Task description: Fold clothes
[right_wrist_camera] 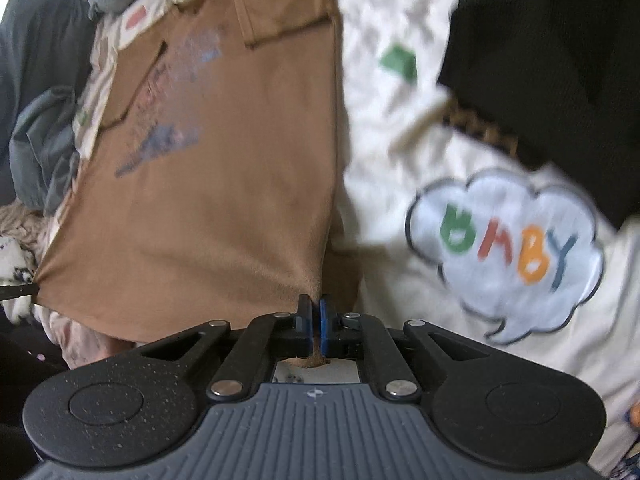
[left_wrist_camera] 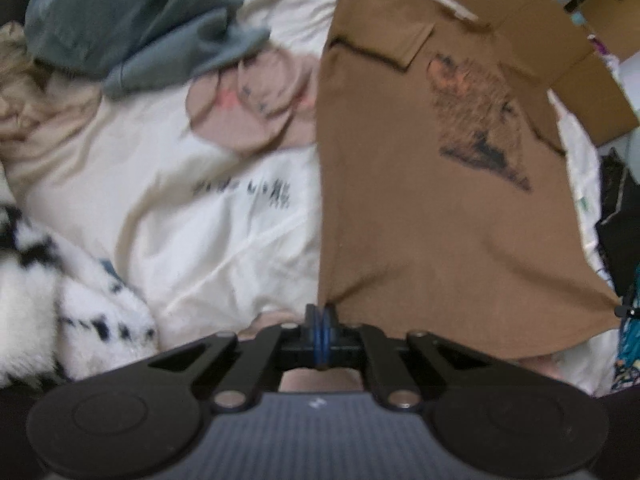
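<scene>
Left wrist: left tool is pinched tight on the brown t-shirt's bottom corner; shirt lies on the bed sheet, grey clothes heaped beyond. Right wrist: right tool clamps the other corner; only here you see the BABY cloud print. Looks like hem-to-collar folding; next, carry both corners forward evenly.

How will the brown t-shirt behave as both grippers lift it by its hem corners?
Likely floppy: the brown t-shirt puckers at the left gripper and right gripper. The hem between them will probably sag. It seems light; its folded-in sleeve may fall open.
</scene>
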`<state>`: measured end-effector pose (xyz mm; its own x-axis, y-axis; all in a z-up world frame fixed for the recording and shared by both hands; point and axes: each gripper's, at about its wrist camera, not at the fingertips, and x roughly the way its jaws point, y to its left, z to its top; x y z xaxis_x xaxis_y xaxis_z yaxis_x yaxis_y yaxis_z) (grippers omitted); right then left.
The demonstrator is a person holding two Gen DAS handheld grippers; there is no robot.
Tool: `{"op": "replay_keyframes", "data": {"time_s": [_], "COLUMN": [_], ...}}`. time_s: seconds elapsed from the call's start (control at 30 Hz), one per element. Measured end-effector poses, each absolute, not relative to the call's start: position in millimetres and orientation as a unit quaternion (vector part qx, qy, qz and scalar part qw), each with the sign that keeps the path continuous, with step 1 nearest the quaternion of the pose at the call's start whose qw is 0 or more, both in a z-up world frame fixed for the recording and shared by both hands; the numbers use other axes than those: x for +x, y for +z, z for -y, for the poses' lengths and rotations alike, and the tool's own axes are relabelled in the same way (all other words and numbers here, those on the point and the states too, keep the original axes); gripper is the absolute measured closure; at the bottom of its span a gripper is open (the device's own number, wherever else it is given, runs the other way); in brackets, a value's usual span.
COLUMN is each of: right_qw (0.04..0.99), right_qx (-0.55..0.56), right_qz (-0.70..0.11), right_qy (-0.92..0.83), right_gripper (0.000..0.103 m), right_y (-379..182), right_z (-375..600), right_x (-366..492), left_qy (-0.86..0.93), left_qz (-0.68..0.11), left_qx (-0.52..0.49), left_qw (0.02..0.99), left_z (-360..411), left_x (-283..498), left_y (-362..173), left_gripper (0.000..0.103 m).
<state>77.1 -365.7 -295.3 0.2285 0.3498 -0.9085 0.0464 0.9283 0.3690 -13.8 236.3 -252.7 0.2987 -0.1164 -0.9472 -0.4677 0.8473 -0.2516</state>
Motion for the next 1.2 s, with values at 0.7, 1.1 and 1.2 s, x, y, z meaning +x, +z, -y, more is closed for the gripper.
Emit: {"op": "replay_keyframes", "data": {"time_s": [0.7, 1.1, 1.2], "right_qw": [0.792, 0.767, 0.759], "right_qx": [0.124, 0.136, 0.140], "right_qz": [-0.584, -0.614, -0.622], "right_qy": [0.124, 0.129, 0.129], "right_gripper": [0.103, 0.103, 0.103], "right_y": [-141, -139, -142], "right_z": [362, 371, 372], "right_x": [93, 51, 44], "left_qy": [0.088, 0.086, 0.086], "left_qz": [-0.533, -0.554, -0.558], "left_qx": [-0.238, -0.274, -0.284], "left_qw": [0.807, 0.782, 0.775], "left_z": [-219, -190, -186], "left_x": [-4, -53, -63], "left_y": [-126, -138, -143], "left_gripper": [0.102, 0.102, 0.102]}}
